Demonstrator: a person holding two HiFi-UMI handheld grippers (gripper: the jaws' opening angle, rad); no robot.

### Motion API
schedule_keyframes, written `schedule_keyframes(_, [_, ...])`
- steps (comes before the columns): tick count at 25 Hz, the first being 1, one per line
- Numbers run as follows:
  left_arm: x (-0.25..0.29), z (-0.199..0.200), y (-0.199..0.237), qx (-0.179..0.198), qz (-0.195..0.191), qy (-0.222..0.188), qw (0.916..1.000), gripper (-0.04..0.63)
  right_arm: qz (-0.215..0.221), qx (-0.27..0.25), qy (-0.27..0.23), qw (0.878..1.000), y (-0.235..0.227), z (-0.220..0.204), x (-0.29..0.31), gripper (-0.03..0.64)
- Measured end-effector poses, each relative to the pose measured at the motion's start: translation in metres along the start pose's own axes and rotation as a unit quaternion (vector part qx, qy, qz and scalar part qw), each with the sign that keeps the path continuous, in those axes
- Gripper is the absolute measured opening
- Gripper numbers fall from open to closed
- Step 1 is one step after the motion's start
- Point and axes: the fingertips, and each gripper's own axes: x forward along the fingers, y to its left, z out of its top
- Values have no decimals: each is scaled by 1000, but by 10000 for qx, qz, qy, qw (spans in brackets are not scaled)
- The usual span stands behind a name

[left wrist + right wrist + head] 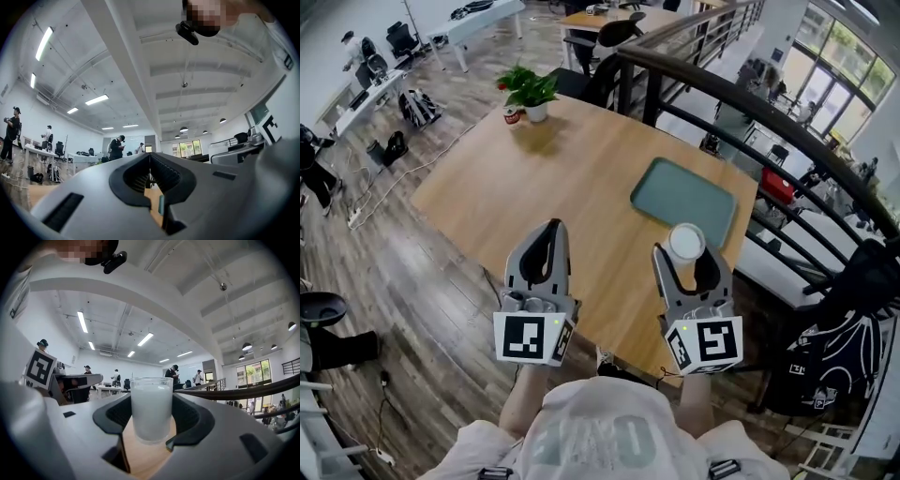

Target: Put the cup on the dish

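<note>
A frosted white cup stands upright between the jaws of my right gripper, which is shut on it and holds it above the table's near right part. In the right gripper view the cup fills the gap of that gripper, one jaw pressing each side. The dish, a teal rectangular tray with rounded corners, lies bare on the wooden table just beyond the cup. My left gripper hovers left of it, shut and holding nothing; its tips meet.
A small potted plant and a red can stand at the table's far corner. A dark curved railing runs behind and to the right of the table. Desks, chairs and people are farther off.
</note>
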Motion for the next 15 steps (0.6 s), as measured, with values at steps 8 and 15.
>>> schedule_keyframes(8, [47, -7, 3, 122, -45, 69, 9999, 11, -36, -179, 31, 9998, -22, -4, 34, 264])
schedule_keyframes(15, [85, -21, -17, 121, -486, 234, 9985, 11, -99, -120, 85, 9998, -30, -15, 52, 264])
